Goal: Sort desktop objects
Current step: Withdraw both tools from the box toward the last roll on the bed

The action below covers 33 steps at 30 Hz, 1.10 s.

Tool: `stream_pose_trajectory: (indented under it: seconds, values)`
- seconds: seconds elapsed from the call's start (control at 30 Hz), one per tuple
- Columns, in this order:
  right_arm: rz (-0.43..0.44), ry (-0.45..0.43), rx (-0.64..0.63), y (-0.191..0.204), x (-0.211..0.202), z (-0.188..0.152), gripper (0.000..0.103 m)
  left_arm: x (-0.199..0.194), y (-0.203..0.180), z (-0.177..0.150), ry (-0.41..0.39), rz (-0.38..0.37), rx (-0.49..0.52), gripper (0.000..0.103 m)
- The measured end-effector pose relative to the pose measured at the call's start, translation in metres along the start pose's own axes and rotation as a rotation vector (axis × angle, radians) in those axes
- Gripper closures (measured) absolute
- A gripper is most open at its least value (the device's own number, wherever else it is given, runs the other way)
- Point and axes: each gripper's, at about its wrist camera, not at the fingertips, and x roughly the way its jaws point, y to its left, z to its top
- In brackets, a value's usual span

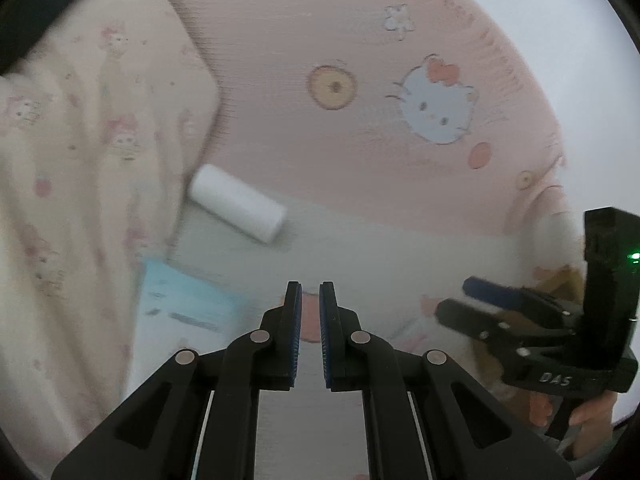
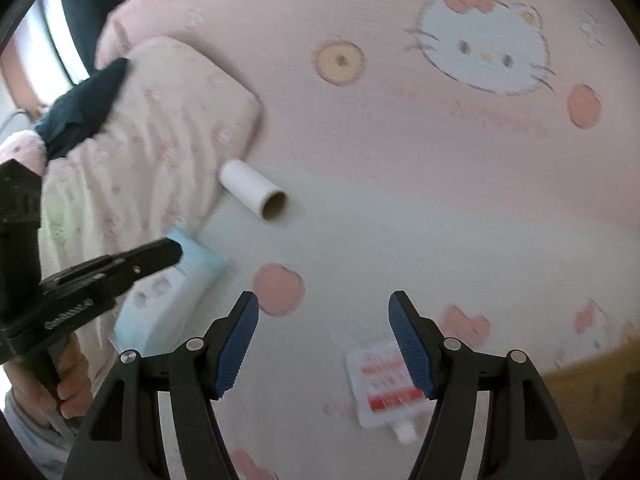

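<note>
My right gripper (image 2: 324, 344), jaws wide and empty, hangs just above the flat white red-printed spouted pouch (image 2: 384, 392), spout pointing toward me; my left gripper (image 1: 310, 336), jaws nearly closed and empty, is farther off.

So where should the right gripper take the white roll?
Across its middle, from above, jaws square to its long axis. The roll lies flat on the sheet, apart from the pillow, its round sides exposed; the right gripper is open.
</note>
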Motion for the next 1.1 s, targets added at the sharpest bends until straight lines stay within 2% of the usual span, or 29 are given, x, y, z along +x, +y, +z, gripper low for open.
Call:
stream_pose_trajectory:
  seconds: [0.07,0.13,0.2,0.27,0.3,0.4,0.5,0.6,0.77,0.93,1.1]
  values:
    - [0.041,-0.050,0.005,0.003,0.007,0.003,0.038,0.003,0.009,0.004,0.017,0.014,-0.009,0.091]
    - [0.044,-0.073,-0.002,0.009,0.018,0.009,0.037,0.006,0.018,0.010,0.038,0.007,-0.036,0.086]
    - [0.032,-0.099,-0.007,0.014,0.030,0.018,0.037,0.009,0.028,0.021,0.057,-0.035,-0.066,0.074]
    - [0.020,-0.093,-0.003,0.017,0.043,0.027,0.037,0.014,0.035,0.033,0.065,-0.070,-0.091,0.046]
    - [0.027,-0.096,0.001,0.018,0.048,0.031,0.037,0.017,0.040,0.042,0.061,-0.085,-0.109,0.044]
    - [0.053,-0.078,0.027,0.017,0.069,0.046,0.037,0.028,0.050,0.060,0.069,-0.098,-0.149,0.041]
    - [0.089,-0.056,0.025,0.013,0.086,0.057,0.030,0.043,0.061,0.078,0.075,-0.088,-0.182,0.040]
    - [0.073,-0.023,0.067,0.003,0.101,0.064,0.030,0.056,0.066,0.090,0.060,-0.059,-0.169,0.040]
    - [-0.063,-0.018,0.105,-0.007,0.115,0.066,0.030,0.065,0.056,0.104,-0.002,-0.001,-0.055,0.040]
    - [-0.087,-0.005,0.050,0.004,0.125,0.066,0.030,0.088,0.075,0.112,0.064,-0.011,-0.124,0.040]
    - [0.074,-0.016,0.033,0.014,0.124,0.060,0.030,0.098,0.092,0.115,0.061,-0.077,-0.187,0.040]
